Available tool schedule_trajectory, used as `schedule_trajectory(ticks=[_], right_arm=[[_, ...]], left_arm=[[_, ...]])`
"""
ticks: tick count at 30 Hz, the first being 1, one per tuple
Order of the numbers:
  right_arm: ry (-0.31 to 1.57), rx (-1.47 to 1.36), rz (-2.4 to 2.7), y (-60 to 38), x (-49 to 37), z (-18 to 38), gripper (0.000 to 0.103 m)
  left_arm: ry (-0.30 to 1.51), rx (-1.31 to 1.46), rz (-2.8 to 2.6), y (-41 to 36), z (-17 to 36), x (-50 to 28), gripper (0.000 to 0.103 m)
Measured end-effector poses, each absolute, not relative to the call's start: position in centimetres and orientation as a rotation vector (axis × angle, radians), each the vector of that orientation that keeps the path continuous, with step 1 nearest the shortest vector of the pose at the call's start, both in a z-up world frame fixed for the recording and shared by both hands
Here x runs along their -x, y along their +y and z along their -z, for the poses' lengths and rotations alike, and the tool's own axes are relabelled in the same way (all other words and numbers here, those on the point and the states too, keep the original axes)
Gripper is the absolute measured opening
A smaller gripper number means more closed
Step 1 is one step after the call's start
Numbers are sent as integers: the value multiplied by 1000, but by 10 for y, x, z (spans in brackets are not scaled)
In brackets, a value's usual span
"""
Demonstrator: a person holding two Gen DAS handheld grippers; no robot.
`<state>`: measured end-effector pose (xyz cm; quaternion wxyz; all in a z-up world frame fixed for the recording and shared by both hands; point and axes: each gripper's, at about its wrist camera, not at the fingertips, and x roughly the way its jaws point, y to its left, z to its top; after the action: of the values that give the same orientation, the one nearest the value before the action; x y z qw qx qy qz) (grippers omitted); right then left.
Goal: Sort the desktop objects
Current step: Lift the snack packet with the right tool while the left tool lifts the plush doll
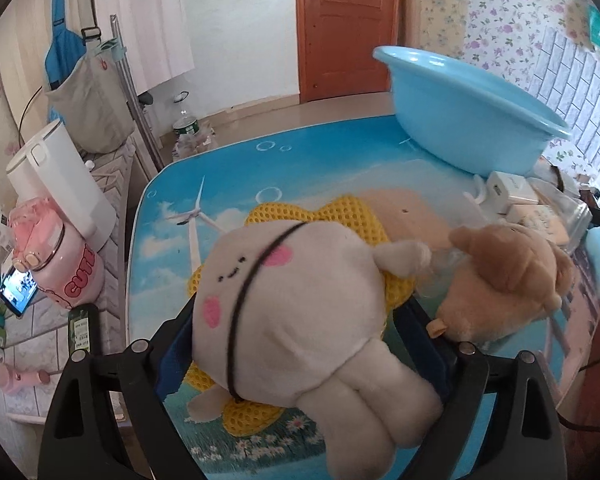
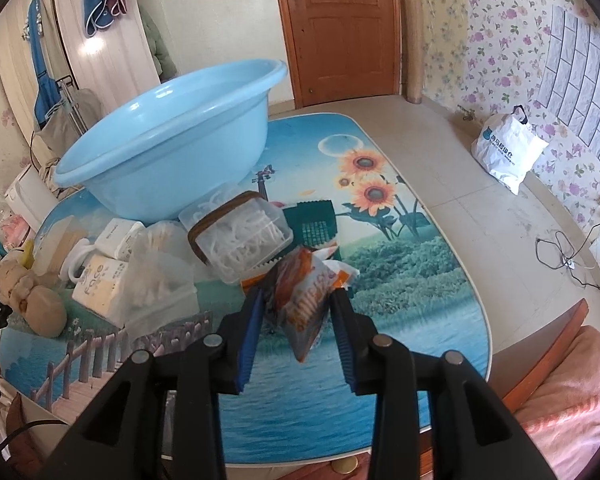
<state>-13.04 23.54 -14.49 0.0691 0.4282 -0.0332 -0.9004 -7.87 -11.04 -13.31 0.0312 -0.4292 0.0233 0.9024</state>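
Left claw (image 1: 300, 344) and right claw (image 2: 300, 300), both clamped on loads.

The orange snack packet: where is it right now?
In the right wrist view, the orange snack packet sits clamped between the fingers of the right hand-held gripper, just in front of the clear plastic box and blue basin.

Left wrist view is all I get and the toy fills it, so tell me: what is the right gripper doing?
Observer: The right gripper is shut on an orange snack packet, held above the table.
Operator: Anything inside the blue basin?
Observer: Its inside is hidden there too; only the rim and outer wall of the basin show.
Operator: What lies right of the basin?
Observer: A clear box of white sticks leans at its base, with a dark green basket beside that.
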Motion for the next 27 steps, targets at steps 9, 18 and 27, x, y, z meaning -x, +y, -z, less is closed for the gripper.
schedule_trajectory(ticks=[9, 18, 27], right_arm=[[-103, -1255, 2711, 235, 132, 140, 30], [-123, -1188, 2727, 237, 128, 130, 20], [-130, -1222, 2720, 240, 129, 137, 37]], left_arm=[[-25, 1275, -2766, -122, 128, 73, 77], [-64, 1168, -2789, -125, 102, 65, 62], [-12, 1100, -2785, -107, 83, 61, 62]])
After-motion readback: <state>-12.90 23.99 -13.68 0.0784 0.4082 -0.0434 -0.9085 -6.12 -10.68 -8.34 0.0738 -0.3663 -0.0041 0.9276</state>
